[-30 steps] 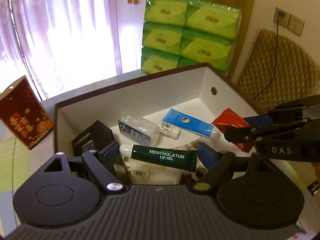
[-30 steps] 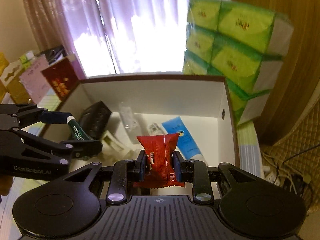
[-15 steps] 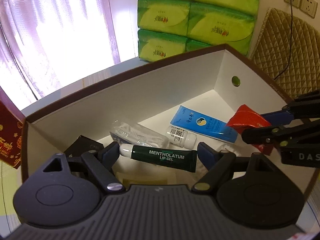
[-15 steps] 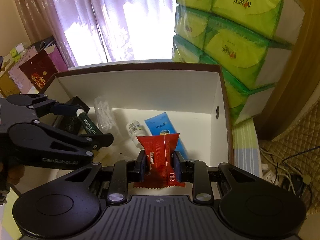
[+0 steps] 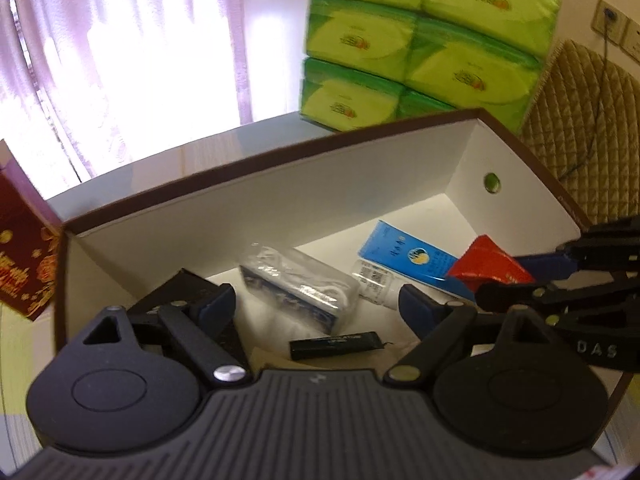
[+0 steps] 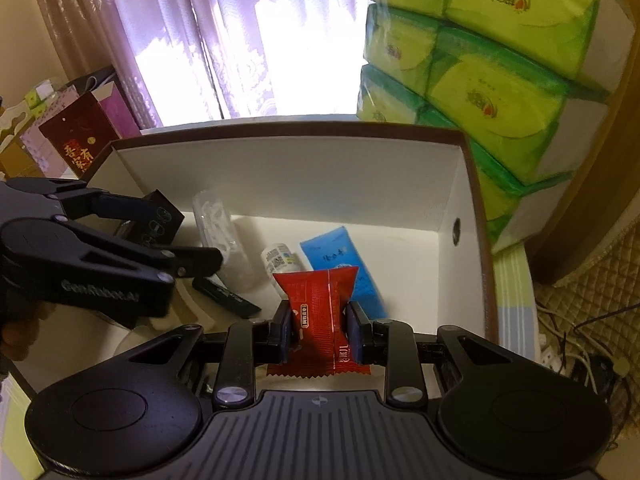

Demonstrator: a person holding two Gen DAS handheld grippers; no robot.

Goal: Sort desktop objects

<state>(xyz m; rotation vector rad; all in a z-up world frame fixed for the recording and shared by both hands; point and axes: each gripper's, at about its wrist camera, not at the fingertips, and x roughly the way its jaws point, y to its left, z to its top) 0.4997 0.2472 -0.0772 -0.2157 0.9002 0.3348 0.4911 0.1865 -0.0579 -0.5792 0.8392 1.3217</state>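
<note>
A white-walled box [image 6: 304, 176] with a dark brown rim holds most of the things. A dark green lip gel tube [image 5: 335, 345] lies flat on the box floor near its front edge, lettering blurred. Behind it lies a clear plastic packet [image 5: 298, 282] with blue print, tilted, and at the left wall leans a black carton [image 6: 160, 216]. A small white bottle [image 6: 280, 258] lies on its side mid-floor, beside a blue tube [image 6: 340, 258] that points toward the right wall. A red sachet [image 6: 322, 300] stands upright above the front of the box, pinched at both sides.
</note>
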